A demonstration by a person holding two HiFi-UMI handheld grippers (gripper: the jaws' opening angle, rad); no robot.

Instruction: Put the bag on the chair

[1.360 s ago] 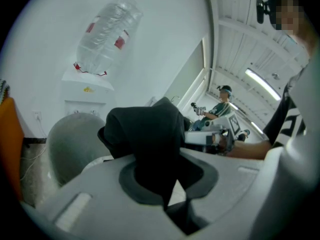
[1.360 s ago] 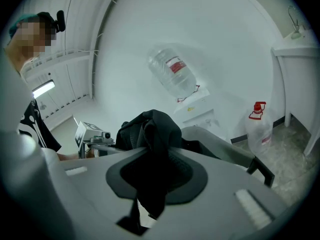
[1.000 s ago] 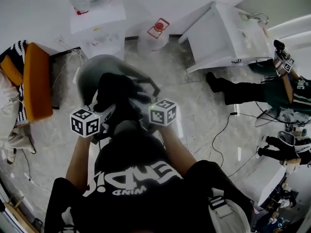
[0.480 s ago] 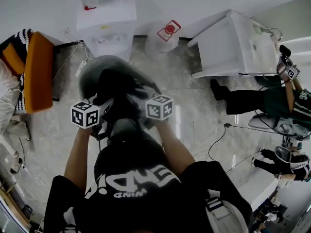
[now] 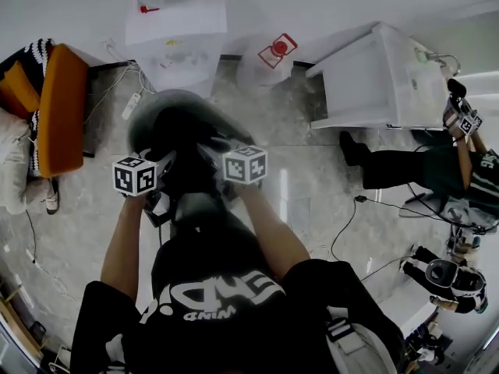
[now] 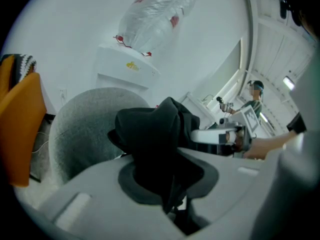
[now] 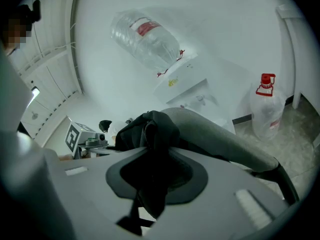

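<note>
Head view: the bag (image 5: 187,142), soft cloth and likely light, sags over the chair (image 5: 144,119). Left gripper view: the left gripper (image 6: 165,181) has its fingers (image 6: 90,194) clenched on a bunched fold above the chair. Right gripper view: the right gripper (image 7: 150,181) pinches another fold likewise, and gathered cloth looks the surest hold.

We carry both grippers forward and down together. Left gripper (image 6: 162,176) and right gripper (image 7: 152,176) sit higher in head view now, marker cubes drawn closer to each other. Bag (image 5: 185,142), pinched in both, sinks toward grey chair (image 5: 144,115). Our forearms reach out further. Head view swings as well: white cabinet (image 5: 374,76) slides right, orange cushion (image 5: 58,107) moves up at left.
</note>
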